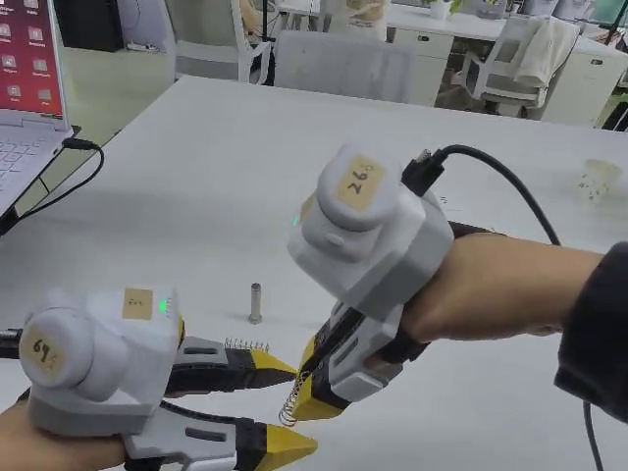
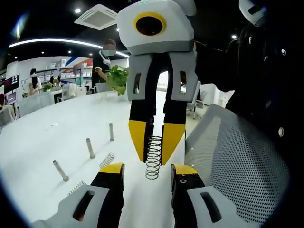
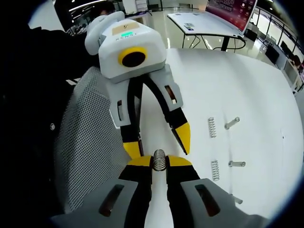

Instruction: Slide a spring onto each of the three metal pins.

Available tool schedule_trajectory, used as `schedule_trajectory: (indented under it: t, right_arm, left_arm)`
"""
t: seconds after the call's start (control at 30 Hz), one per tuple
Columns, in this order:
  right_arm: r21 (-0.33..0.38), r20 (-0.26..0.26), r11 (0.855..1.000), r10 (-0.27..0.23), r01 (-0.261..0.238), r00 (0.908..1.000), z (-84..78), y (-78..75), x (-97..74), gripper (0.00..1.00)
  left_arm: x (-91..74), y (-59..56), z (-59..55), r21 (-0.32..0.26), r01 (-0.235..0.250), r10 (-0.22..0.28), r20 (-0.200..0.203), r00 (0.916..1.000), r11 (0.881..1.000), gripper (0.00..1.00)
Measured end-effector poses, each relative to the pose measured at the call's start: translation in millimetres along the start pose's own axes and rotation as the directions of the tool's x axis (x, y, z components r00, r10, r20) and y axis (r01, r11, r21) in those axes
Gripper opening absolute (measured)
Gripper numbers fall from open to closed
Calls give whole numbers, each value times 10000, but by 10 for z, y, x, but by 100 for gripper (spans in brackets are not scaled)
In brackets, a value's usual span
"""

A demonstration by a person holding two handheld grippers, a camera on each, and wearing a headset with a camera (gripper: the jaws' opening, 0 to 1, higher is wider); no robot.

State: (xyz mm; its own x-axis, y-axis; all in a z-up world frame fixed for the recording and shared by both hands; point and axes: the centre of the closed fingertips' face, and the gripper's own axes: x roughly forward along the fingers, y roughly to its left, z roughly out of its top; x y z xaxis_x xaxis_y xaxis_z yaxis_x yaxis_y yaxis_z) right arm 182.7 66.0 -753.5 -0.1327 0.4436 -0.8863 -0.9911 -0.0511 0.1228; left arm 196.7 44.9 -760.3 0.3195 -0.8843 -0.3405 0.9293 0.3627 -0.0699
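At the bottom centre of the right gripper view, my right gripper (image 3: 159, 166) has its yellow tips pressed onto the held spring (image 3: 159, 160). It pinches the spring near one end, so most of the coils hang free below the tips, as the middle of the left gripper view shows. My left gripper (image 2: 147, 170) is spread wide, with a jaw on either side of the spring's loose lower end and neither touching it.

At the left of that view the three pins stand upright on the white table (image 2: 42, 137), all bare: the far pin (image 2: 111, 131), the middle pin (image 2: 90, 147) and the near pin (image 2: 60, 170). The first loose spring (image 2: 107, 160) lies flat just beside the middle pin, and the second loose spring (image 2: 76, 187) lies by the near pin. With no spring seated, I judge the task barely begun.

My hold is the weak point. Narrow tips on round wire mean a slight twist or extra squeeze could shoot the spring out sideways, and on this smooth top it would likely roll off. If my left jaws shut hard on the free end they could kink the coils, and a bent spring would bind on a pin. Pulling the two grippers apart while both grip would stretch it.

The free end is unguided, so lowering it off-centre could catch a coil on a pin's top. I cannot tell whether the pins are fixed, so that might tip one. A low sweep across could also scatter the loose springs.
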Motion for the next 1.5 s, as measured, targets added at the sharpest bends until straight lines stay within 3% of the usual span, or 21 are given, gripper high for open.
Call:
schedule_trajectory:
  t: [0.43,0.67,0.97,1.5]
  right_arm:
    - [143,-4,9997,-202,202,9998,-61,-50,-39,8]
    - [235,4,9992,-309,309,9995,-97,-91,-68,8]
    - [478,32,9975,-521,519,9986,-182,-193,-147,8]
    - [1026,-4,9883,-1134,1128,9936,-382,-416,-372,8]
  left_arm:
    - [-33,169,-53,-513,-733,737,61,9973,9960,61]
    - [-90,281,-53,-605,-1230,1255,389,9913,9906,72]
    - [-180,350,-108,-449,-1695,1722,675,9827,9845,78]
    - [-287,504,-270,-295,-2355,2370,685,9691,9714,80]
